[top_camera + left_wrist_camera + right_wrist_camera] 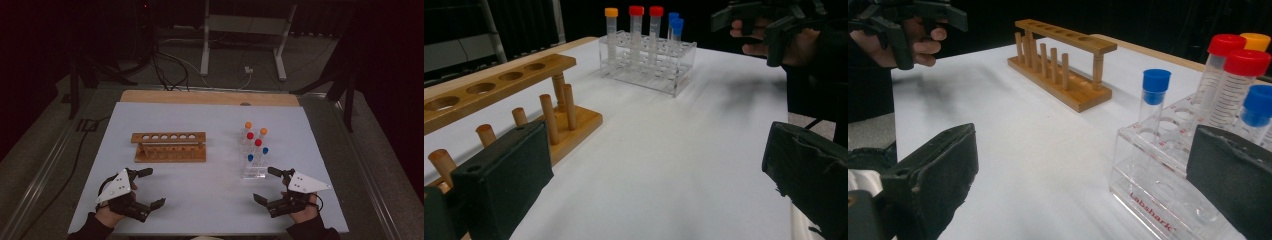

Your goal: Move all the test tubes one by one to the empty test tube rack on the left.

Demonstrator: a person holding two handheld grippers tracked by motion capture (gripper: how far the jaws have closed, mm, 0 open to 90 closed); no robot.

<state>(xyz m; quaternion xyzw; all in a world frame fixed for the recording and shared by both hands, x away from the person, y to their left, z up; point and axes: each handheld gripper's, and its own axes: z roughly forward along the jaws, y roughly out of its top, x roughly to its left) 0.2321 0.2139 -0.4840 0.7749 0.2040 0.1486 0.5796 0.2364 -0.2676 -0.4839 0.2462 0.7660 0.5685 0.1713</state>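
The wide white rectangular surface carries everything in front of you, with a strip of bare wood along its far edge. Left of its middle stands the long light-brown wooden test-tube rack, its top bar pierced by a row of round holes, all empty, and a line of pegs rising from its base. Toward the right edge stands the clear acrylic tube rack, upright, holding capped plastic tubes: two orange-capped tubes at its far end, two red-capped tubes next, and two blue-capped tubes at its near end.

Your left hand-held gripper hovers by the near-left corner, just in front of the wooden rack, with its black jaws spread wide and nothing between them. Your right hand-held gripper sits toward the near-right corner, just beside the near end of the acrylic rack; its jaws also stand wide apart and bare. In the right gripper view, one jaw overlaps the rack and a blue-capped tube, though I cannot tell if it touches.
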